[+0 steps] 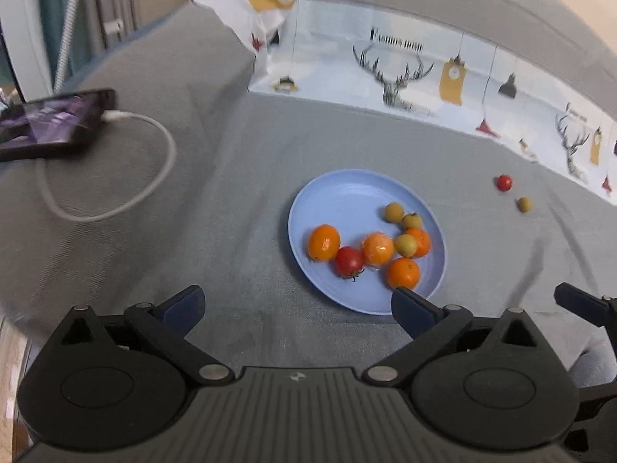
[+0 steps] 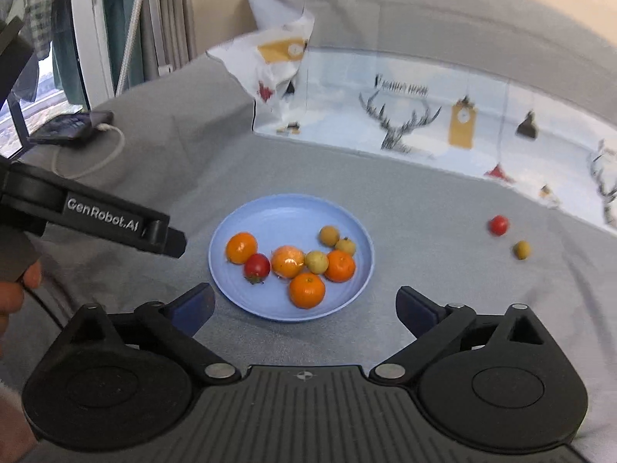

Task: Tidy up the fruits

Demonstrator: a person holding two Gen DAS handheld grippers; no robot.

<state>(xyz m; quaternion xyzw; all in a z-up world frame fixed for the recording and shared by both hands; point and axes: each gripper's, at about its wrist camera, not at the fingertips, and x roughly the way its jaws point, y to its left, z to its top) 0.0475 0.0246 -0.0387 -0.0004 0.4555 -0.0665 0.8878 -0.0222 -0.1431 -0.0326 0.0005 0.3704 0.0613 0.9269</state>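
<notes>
Blue plate on grey cloth, holding eight small fruits. Well right of plate, loose on cloth: red tomato and yellow-green fruit. Left gripper and right gripper, both spread wide and empty (hovering just short of plate). Gathering step apparently underway; next, probably reaching right for strays.
</notes>
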